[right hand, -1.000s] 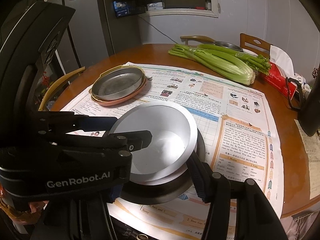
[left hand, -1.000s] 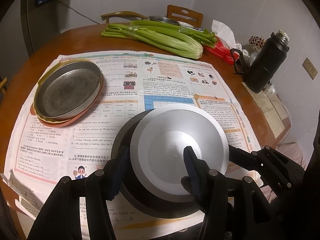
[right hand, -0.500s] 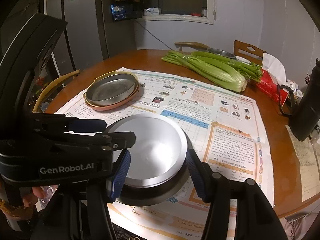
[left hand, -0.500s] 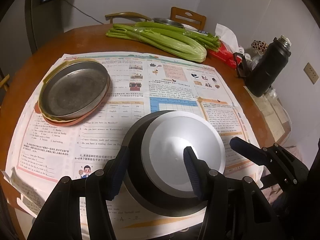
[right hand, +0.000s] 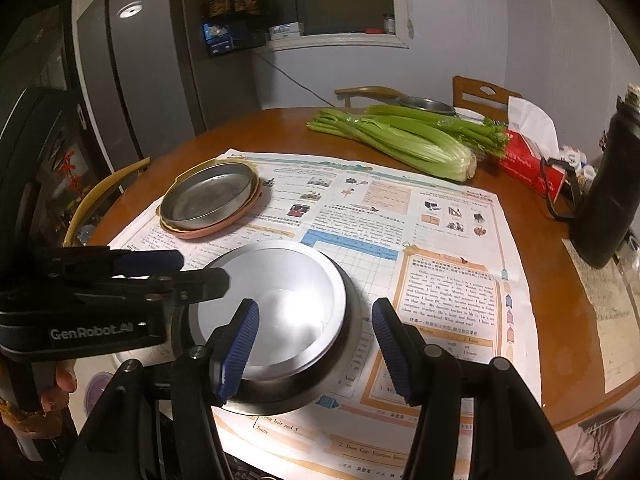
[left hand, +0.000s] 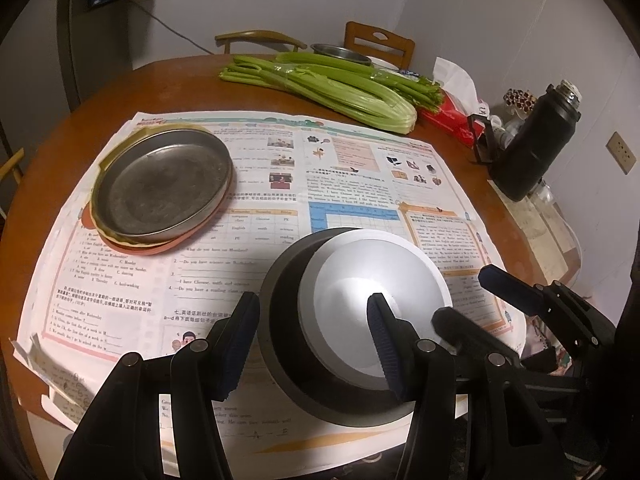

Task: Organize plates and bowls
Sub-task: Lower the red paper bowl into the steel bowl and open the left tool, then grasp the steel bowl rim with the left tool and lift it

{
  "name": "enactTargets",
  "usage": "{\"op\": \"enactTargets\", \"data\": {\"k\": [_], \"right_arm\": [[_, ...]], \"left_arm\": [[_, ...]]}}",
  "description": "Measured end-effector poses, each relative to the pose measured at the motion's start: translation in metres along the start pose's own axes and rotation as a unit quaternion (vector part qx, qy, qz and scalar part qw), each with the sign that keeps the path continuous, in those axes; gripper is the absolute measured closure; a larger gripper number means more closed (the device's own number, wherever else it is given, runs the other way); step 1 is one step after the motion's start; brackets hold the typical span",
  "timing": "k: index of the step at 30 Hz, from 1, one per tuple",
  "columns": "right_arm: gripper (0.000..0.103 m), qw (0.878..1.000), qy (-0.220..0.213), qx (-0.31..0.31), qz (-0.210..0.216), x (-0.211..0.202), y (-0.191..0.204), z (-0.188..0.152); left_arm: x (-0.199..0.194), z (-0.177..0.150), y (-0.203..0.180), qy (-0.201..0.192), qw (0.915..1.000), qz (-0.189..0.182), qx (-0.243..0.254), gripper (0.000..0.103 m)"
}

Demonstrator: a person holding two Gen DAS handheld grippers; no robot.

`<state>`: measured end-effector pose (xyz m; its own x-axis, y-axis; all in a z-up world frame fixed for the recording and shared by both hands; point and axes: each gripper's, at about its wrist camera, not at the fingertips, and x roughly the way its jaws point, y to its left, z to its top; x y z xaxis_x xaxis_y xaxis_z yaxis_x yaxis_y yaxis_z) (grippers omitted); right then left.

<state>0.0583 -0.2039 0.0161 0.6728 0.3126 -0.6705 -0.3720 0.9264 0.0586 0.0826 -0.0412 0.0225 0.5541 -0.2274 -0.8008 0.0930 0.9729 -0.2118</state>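
Note:
A silver bowl (left hand: pixel 360 292) (right hand: pixel 272 304) sits nested in a wider dark bowl (left hand: pixel 288 320) (right hand: pixel 352 320) on the newspaper near the table's front edge. My left gripper (left hand: pixel 312 304) (right hand: pixel 200 270) is open astride the bowls' left side, one finger outside the dark wall and the other over the silver hollow. On the right side my right gripper (right hand: pixel 316 308) (left hand: pixel 460 294) is open, a strip of paper showing between its outer finger and the rim. A metal pan (left hand: pixel 160 184) (right hand: pixel 208 196) lies on a yellow and an orange plate (left hand: pixel 160 248) at the left.
Newspaper (left hand: pixel 360 168) covers the round wooden table (left hand: pixel 160 92). Celery (left hand: pixel 340 92), a red tissue box (left hand: pixel 452 120), a black flask (left hand: pixel 532 148) and a small metal bowl (left hand: pixel 340 52) stand at the back and right. Chairs ring the table; a fridge (right hand: pixel 132 60) stands behind.
The silver bowl, tilted up a second ago, now lies level inside the dark bowl. My right gripper has drawn back a little from the rim.

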Motion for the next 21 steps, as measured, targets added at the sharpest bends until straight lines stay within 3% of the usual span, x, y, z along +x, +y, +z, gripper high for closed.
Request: {"op": "enactTargets", "data": {"k": [14,21], "right_arm": [[0.044,0.998,0.017,0.065,0.02,0.007,-0.029,-0.002],[0.044,0.995,0.047,0.074,0.044,0.022,-0.031,-0.008]], "left_arm": [[0.011,-0.003,0.008,0.017,0.9997,-0.003,-0.016,0.045],[0.021,-0.003,0.01,0.03,0.9993,-0.003,-0.02,0.045]]}}
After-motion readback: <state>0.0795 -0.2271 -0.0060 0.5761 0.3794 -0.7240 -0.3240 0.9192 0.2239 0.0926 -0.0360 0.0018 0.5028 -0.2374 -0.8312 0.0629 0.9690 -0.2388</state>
